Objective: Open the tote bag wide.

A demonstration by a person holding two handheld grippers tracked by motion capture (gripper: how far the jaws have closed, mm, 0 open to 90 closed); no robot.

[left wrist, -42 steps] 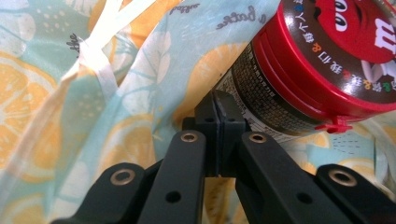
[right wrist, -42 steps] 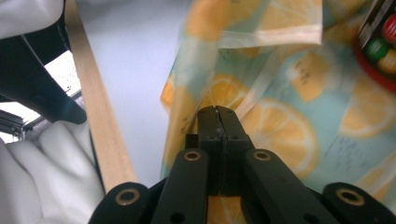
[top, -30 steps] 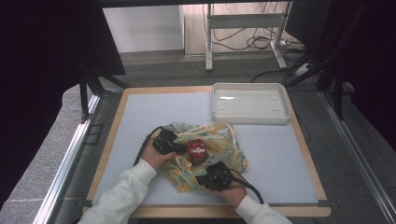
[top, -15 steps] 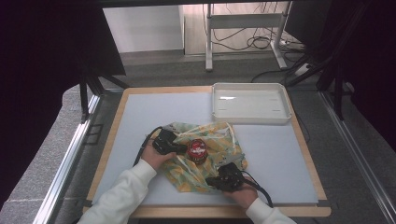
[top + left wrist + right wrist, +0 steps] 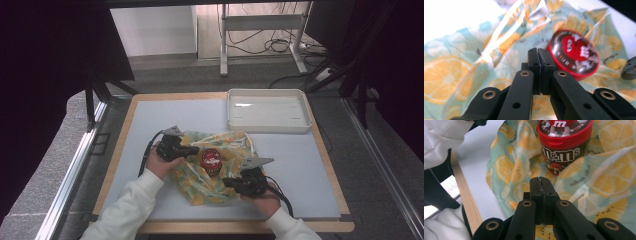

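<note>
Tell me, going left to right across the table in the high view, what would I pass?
Black left gripper → red-lidded round candy tub standing on the lemon-print cloth → black right gripper → white rectangular plastic tray, farther back.

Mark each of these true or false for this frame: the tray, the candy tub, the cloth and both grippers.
1. The white tray holds the candy tub. False: the tray looks empty; the red-lidded candy tub stands on the lemon-print cloth.
2. The left gripper has its jaws together. True.
3. The right gripper is wide open. False: its jaws meet, with cloth around them; whether cloth is pinched I cannot tell.
4. The tub is upright with its lid on. True.
5. The cloth lies flat and smooth on the table. False: it is rumpled and raised around the tub.
</note>
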